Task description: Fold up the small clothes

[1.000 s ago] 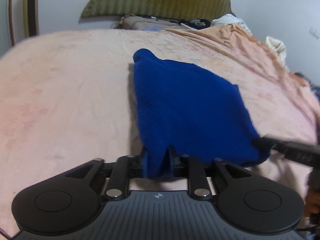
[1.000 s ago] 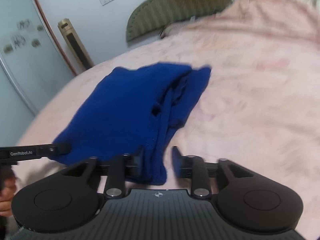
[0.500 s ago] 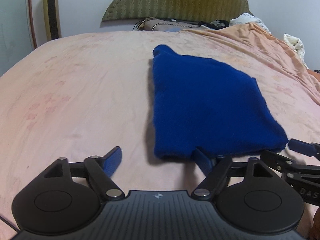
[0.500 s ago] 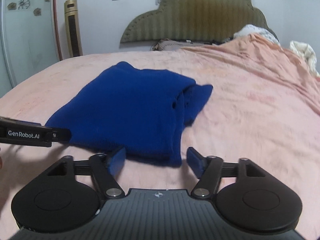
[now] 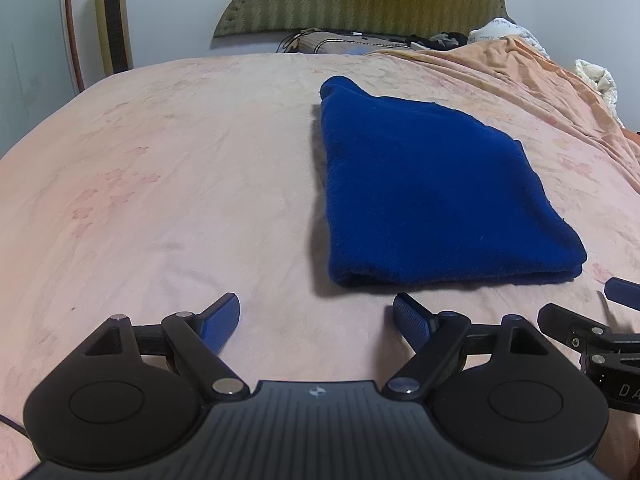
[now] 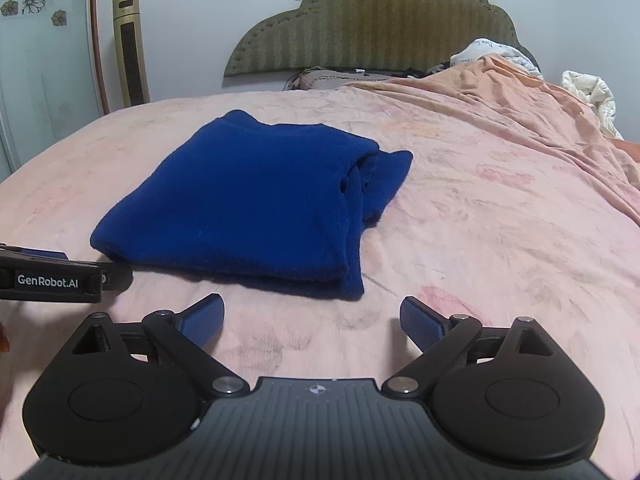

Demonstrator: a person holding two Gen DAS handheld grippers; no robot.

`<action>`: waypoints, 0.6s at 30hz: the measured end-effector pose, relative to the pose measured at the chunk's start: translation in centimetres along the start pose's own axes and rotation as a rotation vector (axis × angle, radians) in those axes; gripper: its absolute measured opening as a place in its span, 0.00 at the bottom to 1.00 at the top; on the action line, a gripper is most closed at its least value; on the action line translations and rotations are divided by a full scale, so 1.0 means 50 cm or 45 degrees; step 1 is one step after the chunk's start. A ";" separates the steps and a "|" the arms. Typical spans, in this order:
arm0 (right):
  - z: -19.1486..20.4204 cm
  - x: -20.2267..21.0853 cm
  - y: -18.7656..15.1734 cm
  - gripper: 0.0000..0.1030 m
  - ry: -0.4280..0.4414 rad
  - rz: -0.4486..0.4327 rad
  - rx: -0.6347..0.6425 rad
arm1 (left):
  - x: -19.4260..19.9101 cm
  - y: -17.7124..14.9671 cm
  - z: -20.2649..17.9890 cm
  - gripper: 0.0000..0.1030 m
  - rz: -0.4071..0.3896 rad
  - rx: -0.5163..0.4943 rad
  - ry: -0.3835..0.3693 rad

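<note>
A dark blue knitted garment [image 5: 432, 192] lies folded flat on the pink bedspread [image 5: 160, 200]; in the right wrist view the garment [image 6: 248, 204] shows stacked layers along its right edge. My left gripper [image 5: 316, 316] is open, just short of the fold's near edge, nothing between its fingers. My right gripper [image 6: 312, 316] is still opening, its jaws wide and empty, a little back from the garment's near right corner. The right gripper's fingers [image 5: 620, 292] show at the left wrist view's right edge. The left gripper's black finger [image 6: 64, 276] shows at the right wrist view's left edge.
An olive padded headboard [image 6: 376, 28] stands at the far end of the bed. A rumpled orange blanket [image 6: 520, 104] and white bedding [image 6: 588, 92] pile up at the right. A gold tower fan [image 6: 130, 48] stands by the wall at the left.
Both grippers let go of the blue garment's near edge and opened wide. They drew back a little, and the fold now lies flat on the bed.
</note>
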State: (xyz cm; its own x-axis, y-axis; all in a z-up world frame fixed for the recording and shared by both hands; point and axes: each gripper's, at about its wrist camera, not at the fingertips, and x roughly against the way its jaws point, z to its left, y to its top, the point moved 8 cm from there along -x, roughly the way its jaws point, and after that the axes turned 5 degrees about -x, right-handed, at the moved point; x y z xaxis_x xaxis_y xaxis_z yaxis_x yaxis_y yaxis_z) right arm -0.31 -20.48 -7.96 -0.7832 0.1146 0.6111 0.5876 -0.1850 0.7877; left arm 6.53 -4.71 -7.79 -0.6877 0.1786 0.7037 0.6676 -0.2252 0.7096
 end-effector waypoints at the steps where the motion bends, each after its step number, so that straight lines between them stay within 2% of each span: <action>1: -0.001 0.002 -0.002 0.94 -0.003 0.005 -0.002 | 0.002 -0.001 0.002 0.82 -0.001 0.000 0.009; 18: 0.027 0.020 -0.010 0.99 -0.031 0.014 0.016 | 0.011 -0.019 0.026 0.83 -0.001 -0.011 0.048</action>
State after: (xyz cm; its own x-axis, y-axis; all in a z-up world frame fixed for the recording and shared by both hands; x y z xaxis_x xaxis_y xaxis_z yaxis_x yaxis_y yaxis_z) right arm -1.10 -18.95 -7.65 -0.7714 0.1363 0.6215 0.5990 -0.1742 0.7816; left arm 5.89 -3.15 -8.02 -0.6985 0.1427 0.7012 0.6646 -0.2338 0.7097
